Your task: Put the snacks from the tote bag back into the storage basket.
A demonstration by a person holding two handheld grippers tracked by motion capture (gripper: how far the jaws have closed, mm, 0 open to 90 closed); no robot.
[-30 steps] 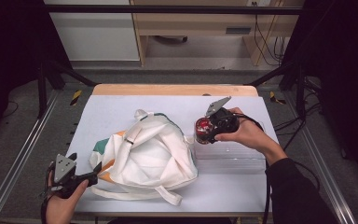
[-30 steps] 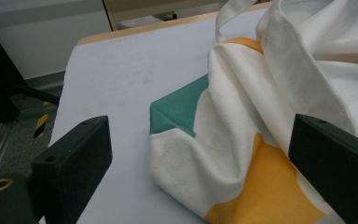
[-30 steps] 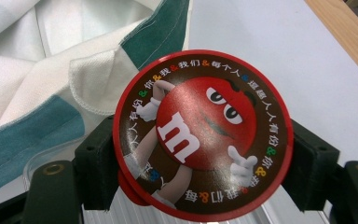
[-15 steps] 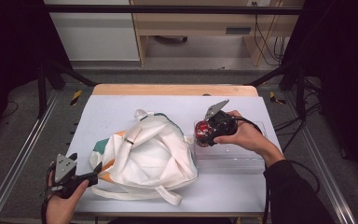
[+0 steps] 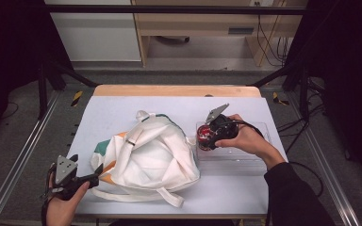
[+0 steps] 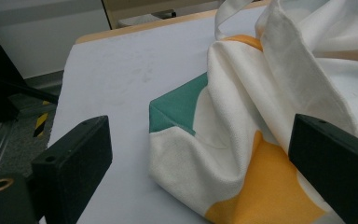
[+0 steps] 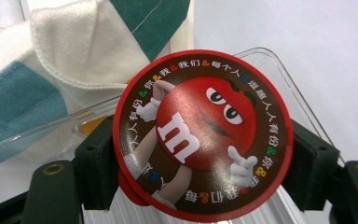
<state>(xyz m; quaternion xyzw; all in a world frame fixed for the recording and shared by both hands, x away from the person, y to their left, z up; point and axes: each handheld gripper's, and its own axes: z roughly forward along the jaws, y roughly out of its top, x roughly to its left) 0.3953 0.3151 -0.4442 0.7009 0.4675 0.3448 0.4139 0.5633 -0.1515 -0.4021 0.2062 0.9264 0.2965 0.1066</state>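
At centre right of the high view, the right gripper clamped the red tin over the tray, with the bag lying just to its left.

High overhead forward-down view; two close tongs-mounted views, sharing the white bag.

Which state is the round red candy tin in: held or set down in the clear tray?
Held. The right hand-held gripper clamps the candy tin from both sides, above the clear tray.
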